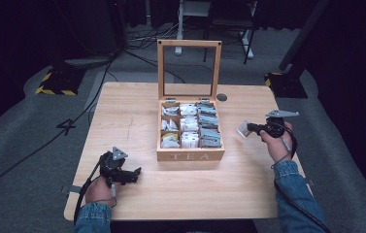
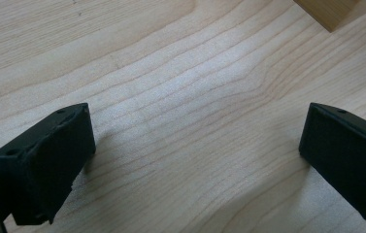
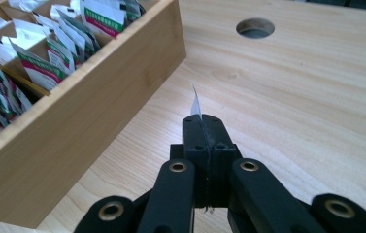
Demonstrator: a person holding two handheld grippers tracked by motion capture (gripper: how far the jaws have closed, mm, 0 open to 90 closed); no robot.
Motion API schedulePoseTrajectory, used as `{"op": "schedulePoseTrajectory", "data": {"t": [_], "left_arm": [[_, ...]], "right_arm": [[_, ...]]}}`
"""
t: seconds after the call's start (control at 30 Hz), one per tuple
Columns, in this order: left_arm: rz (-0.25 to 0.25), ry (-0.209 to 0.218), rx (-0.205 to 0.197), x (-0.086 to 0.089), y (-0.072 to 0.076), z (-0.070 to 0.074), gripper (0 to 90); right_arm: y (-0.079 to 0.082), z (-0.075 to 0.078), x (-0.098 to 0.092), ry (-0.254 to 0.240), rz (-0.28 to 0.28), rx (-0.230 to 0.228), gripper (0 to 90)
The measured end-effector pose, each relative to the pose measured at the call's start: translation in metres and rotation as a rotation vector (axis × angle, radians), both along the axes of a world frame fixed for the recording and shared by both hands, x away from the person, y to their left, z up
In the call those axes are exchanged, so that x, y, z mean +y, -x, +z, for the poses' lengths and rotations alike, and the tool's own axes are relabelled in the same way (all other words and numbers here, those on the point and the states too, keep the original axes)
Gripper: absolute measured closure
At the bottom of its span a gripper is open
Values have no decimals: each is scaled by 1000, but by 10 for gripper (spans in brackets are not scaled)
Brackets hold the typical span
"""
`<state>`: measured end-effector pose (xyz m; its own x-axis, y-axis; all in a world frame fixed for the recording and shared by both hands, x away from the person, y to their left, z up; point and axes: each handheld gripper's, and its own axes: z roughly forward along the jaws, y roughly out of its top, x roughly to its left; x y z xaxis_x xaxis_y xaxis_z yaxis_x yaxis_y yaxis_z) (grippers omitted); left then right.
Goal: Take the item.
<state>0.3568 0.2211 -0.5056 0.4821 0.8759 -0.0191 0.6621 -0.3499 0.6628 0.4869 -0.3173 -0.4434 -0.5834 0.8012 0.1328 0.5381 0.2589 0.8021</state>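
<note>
A wooden tea box (image 1: 190, 155) marked TEA stands in the middle of the table with its glass lid (image 1: 189, 68) upright. Its compartments hold several tea sachets (image 1: 189, 125). To the right of the box, my right gripper (image 1: 248, 128) is shut on a thin tea sachet (image 1: 242, 129), held just above the table. In the right gripper view the sachet (image 3: 196, 103) stands edge-on out of the closed jaws, beside the box's wall (image 3: 88, 126). My left gripper (image 1: 134, 174) rests low at the front left, open, with bare wood between its fingers (image 2: 49, 160).
A round cable hole (image 1: 222, 97) lies in the tabletop behind the box's right corner, also in the right gripper view as a hole (image 3: 255, 27). A corner of the box (image 2: 328, 12) is in the left gripper view. Stands and cables sit on the floor behind the table.
</note>
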Motion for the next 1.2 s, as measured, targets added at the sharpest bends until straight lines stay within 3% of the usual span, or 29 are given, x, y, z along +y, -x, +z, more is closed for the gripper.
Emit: {"op": "schedulePoseTrajectory", "data": {"t": [0.43,0.97,1.0,1.13,1.17,1.2], "left_arm": [[0,1,0,0,0,0,0],[0,1,0,0,0,0,0],[0,0,0,0,0,0,0],[0,1,0,0,0,0,0],[0,0,0,0,0,0,0],[0,0,0,0,0,0,0]], "right_arm": [[-4,-12,3,10,-8,67,899],[-5,-17,5,45,-11,88,866],[-6,-17,5,43,-15,93,853],[-9,-21,1,28,-60,74,591],[-9,-21,1,28,-60,74,591],[-10,-24,-2,14,-99,55,494]]}}
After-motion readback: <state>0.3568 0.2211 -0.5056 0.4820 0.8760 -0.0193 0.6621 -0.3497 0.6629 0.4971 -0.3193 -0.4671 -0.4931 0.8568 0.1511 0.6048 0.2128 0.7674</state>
